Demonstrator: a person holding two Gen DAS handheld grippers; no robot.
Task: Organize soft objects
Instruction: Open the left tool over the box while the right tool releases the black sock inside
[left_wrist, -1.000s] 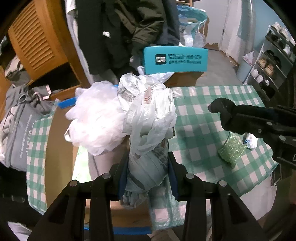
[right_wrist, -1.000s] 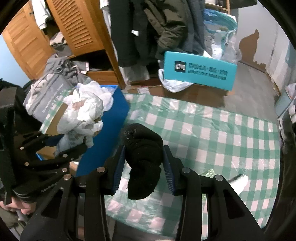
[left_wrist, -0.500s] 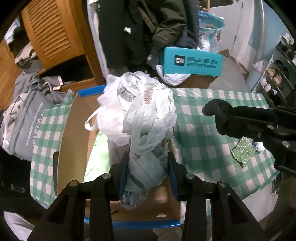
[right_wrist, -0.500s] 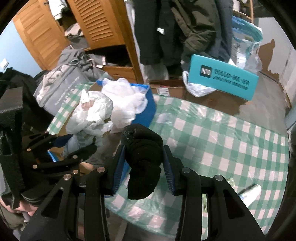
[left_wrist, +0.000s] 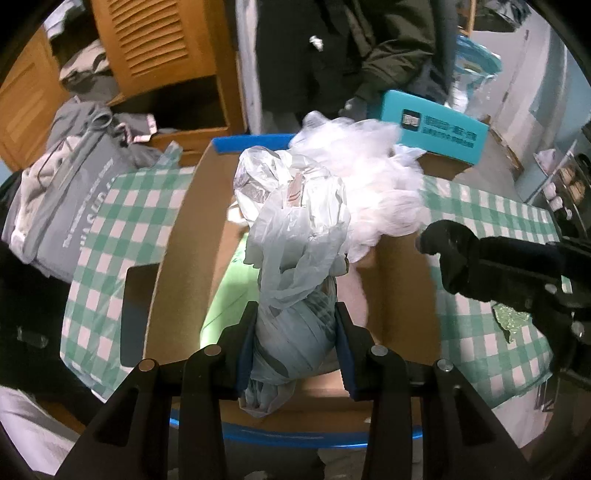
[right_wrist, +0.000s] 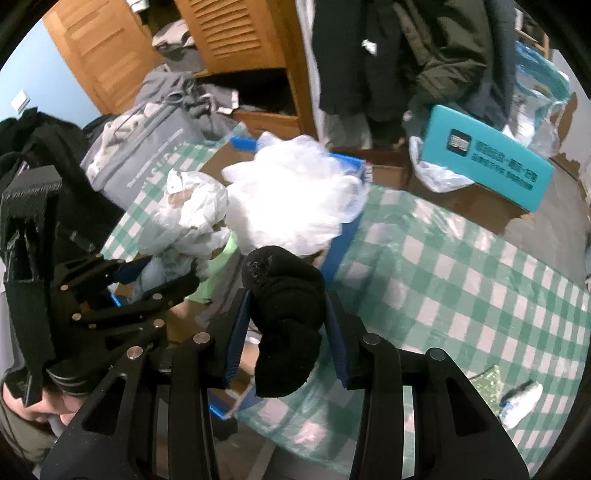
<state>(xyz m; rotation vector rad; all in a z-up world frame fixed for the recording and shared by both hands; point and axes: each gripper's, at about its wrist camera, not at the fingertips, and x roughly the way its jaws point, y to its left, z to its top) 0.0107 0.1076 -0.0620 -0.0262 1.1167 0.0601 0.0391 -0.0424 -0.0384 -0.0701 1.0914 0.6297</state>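
- Checked tabletop (right_wrist: 461, 266) spreads ahead and right of both pairs of fingers.
- Cardboard box (left_wrist: 402, 291) with blue rim lies open beneath the left gripper (left_wrist: 295, 332), white plastic bags (left_wrist: 373, 177) heaped at its far end.
- Left fingers (left_wrist: 245, 343) clamp a bundle of grey plastic bags (left_wrist: 295, 236) above the box.
- Right gripper (right_wrist: 286, 317) clamps a rolled black sock (right_wrist: 284, 306), just right of the box.

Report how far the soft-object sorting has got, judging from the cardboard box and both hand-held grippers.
Done: a white plastic bag heap already fills the far end of the cardboard box.
In hand: the left hand-held gripper clamps a grey plastic bag bundle over the box; the right hand-held gripper grips a black knit item beside it.
Left: both are unreleased, and a green scrap remains on the checked tablecloth.
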